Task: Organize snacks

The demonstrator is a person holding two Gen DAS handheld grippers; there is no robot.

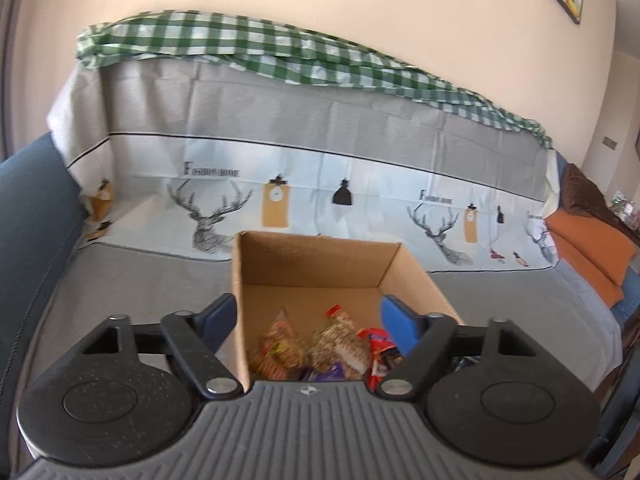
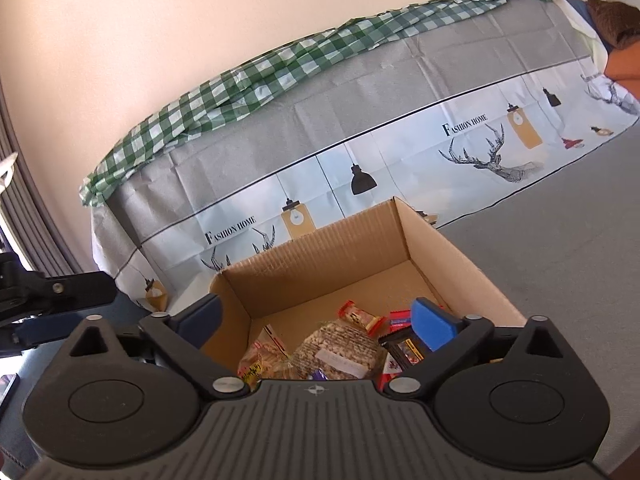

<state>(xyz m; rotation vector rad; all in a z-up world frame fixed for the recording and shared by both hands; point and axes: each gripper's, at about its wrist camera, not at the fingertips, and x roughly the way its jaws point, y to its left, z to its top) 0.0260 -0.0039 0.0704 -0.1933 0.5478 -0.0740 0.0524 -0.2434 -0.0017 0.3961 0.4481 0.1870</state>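
An open cardboard box (image 1: 312,264) (image 2: 320,264) stands on the grey-covered sofa seat. Inside lie several snacks: a clear bag of peanut brittle (image 1: 340,344) (image 2: 340,348), an orange packet (image 1: 280,348) (image 2: 260,360), a red wrapper (image 1: 378,344), a red-ended bar (image 2: 360,314) and a dark packet (image 2: 404,350). My left gripper (image 1: 307,308) is open and empty, one finger outside the box's left wall, the other over the inside. My right gripper (image 2: 316,306) is open wide and empty, also straddling that wall. Part of the left gripper (image 2: 60,288) shows at the left edge.
The sofa back wears a grey cloth with deer prints (image 1: 208,216) (image 2: 488,156) and a green checked cloth (image 1: 240,44) (image 2: 280,68) on top. A dark blue armrest (image 1: 32,220) is at left, orange cushions (image 1: 588,252) at right. Grey seat (image 2: 560,208) extends right of the box.
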